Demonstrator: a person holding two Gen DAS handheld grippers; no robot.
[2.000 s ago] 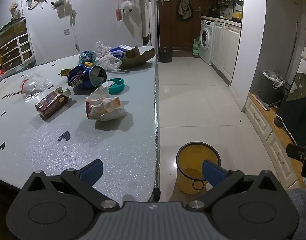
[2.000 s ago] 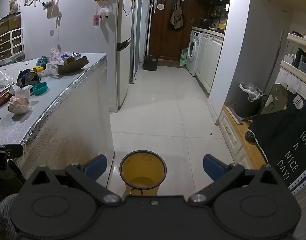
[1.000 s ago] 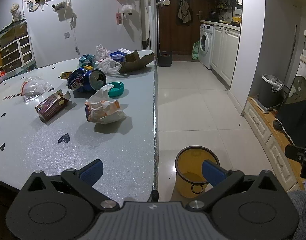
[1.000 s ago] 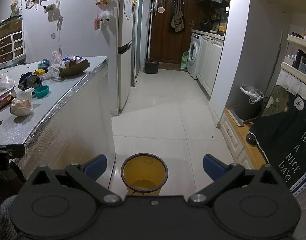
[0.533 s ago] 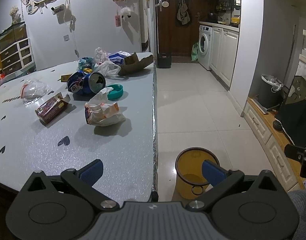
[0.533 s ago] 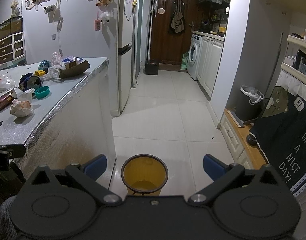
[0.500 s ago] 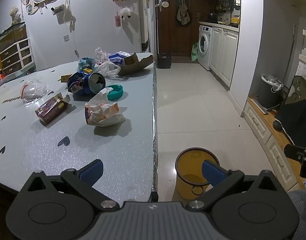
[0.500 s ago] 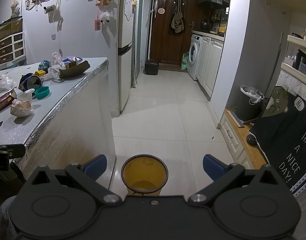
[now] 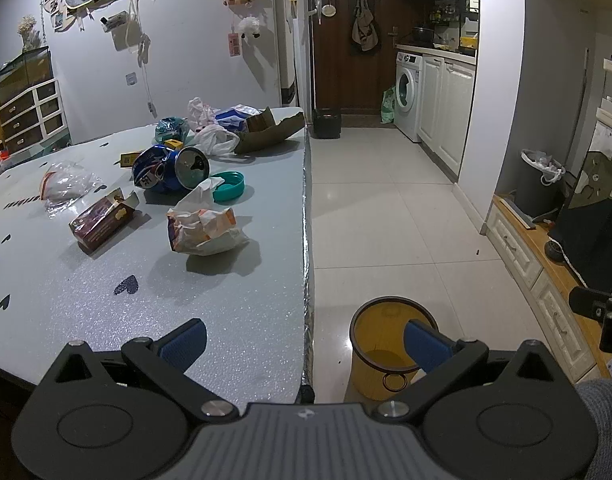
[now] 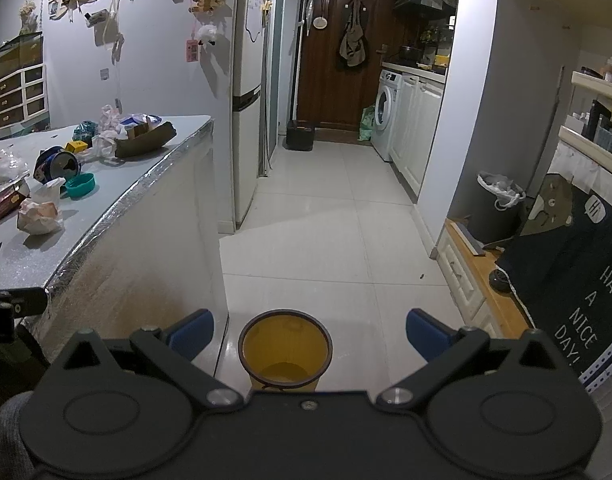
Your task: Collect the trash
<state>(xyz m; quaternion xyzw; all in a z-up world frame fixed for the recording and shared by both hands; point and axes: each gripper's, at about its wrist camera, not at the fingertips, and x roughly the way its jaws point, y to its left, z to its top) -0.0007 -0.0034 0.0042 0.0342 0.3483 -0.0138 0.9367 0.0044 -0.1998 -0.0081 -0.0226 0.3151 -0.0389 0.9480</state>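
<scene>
Very little has changed over the last two seconds: the left hand-held gripper [image 9: 303, 338] has drifted only slightly, with the litter ahead of it sitting a touch lower and nearer in its view, and the right hand-held gripper [image 10: 309, 330] has eased back a little from the yellow bin [image 10: 285, 350]. Both stay released, jaws spread wide and holding nothing.

The trash lies on the grey surface [image 9: 85, 280], ahead and left of the left hand-held gripper: a crumpled white-and-orange wrapper [image 9: 203, 230] is closest, with a brown snack box [image 9: 101, 222] to its left, a crushed blue can [image 9: 167, 170] and a teal lid [image 9: 229, 187] beyond it, and bags and torn cardboard [image 9: 271, 134] at the far end. The bin stands on the floor just below and ahead of the right hand-held gripper, beside the surface's edge; it looks empty.

So collection seems not yet begun; this reads as a pause before the first reach, most likely toward the wrapper.
</scene>
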